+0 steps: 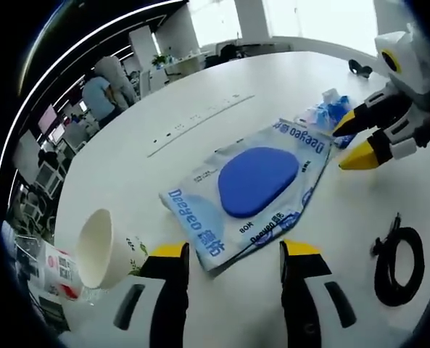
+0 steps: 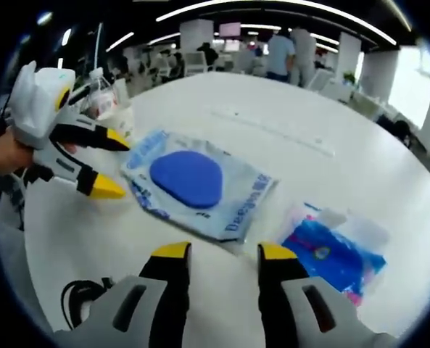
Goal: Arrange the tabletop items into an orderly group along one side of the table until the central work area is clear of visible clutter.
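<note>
The right gripper (image 2: 216, 254) hovers open just short of the blue-oval packet (image 2: 197, 185). A blue tissue pack (image 2: 331, 257) lies to its right. The left gripper (image 2: 112, 164) is open at the packet's far-left edge.

- I see bright, even office light in both views, coming from long ceiling strips (image 2: 273, 9) overhead.
- In the left gripper view, the windows (image 1: 287, 16) at the top burn out to plain white.
- The white table (image 1: 200, 94) reflects a soft sheen; shadows beneath the packet (image 1: 254, 192) and the cup (image 1: 102, 246) are faint and short.
- Straight lines bend hard toward the edges, and the table's rim curves like a bowl.
- The middle is reasonably sharp; I can read print on the packet.
- The far room and the people (image 2: 287, 51) look soft and smeared.
</note>
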Demonstrator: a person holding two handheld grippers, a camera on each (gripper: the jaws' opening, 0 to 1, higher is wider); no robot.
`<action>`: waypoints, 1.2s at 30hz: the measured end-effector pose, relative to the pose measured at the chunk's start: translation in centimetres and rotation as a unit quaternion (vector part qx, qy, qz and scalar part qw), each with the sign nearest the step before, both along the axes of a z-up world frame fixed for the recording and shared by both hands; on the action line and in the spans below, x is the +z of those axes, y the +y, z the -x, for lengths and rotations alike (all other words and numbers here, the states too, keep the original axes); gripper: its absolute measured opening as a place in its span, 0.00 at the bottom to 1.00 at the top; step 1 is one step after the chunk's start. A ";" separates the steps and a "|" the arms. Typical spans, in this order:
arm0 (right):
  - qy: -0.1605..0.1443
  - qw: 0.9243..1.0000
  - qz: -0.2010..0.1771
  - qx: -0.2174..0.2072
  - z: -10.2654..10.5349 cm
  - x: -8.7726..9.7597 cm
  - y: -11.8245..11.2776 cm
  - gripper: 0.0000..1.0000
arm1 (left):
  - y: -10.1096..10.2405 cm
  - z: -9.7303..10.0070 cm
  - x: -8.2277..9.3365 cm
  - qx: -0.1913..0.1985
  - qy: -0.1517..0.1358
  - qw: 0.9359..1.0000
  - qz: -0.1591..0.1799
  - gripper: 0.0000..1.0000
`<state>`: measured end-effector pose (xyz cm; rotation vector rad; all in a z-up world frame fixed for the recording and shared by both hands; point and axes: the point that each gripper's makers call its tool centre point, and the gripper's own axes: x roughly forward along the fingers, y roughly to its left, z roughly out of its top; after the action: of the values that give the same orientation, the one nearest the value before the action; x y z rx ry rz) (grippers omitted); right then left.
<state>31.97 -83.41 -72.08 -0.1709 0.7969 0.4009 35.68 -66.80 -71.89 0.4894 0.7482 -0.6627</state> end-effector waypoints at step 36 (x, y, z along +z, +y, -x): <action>0.032 0.993 0.040 -0.111 1.4 -2.4 -9.4 0.37 | 3.1 2.1 0.8 0.018 -0.001 1.000 -0.006 0.48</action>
<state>30.55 -92.81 -74.49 -0.1425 0.8855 0.1660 33.58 -63.74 -71.13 0.4866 0.7589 -0.6238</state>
